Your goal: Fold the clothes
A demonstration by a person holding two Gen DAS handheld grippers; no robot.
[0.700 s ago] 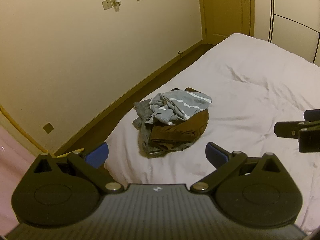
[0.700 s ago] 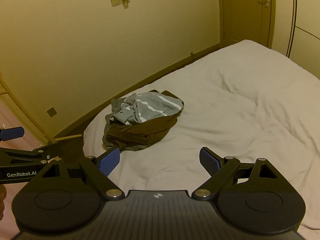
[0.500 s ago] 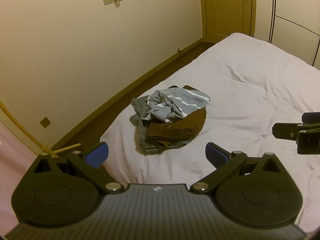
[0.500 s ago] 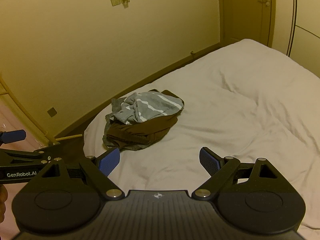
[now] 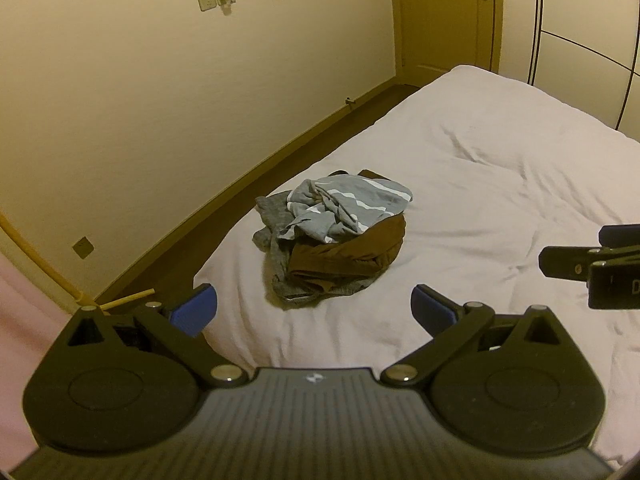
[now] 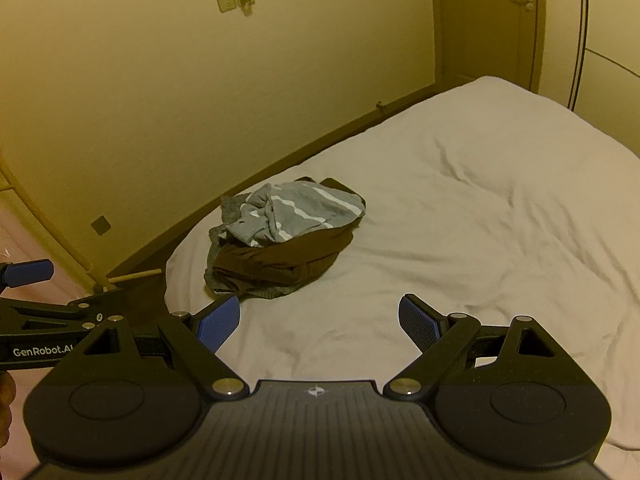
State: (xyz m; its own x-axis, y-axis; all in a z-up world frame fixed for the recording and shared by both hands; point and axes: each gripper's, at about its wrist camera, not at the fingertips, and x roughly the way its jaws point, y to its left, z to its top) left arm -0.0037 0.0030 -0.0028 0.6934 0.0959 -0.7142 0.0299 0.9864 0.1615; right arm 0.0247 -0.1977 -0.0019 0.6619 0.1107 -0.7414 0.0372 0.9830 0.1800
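Still ahead of the first grasp: both claws hover wide apart and empty, aimed at the heap of clothes (image 5: 334,236) on the bed (image 5: 500,184).

Neither the left claw (image 5: 314,312) nor the right claw (image 6: 318,322) holds anything, and both hang short of the heap, which lies near the bed's corner on the wall side. A grey striped garment (image 6: 296,210) sits crumpled on top, a brown garment (image 6: 280,258) under it, and darker grey cloth shows at the bottom edge. By my reading, the step in hand is the approach; the next move calls for lifting the top striped piece clear of the others and spreading it on the open sheet to the right. No basket or other container is in view.
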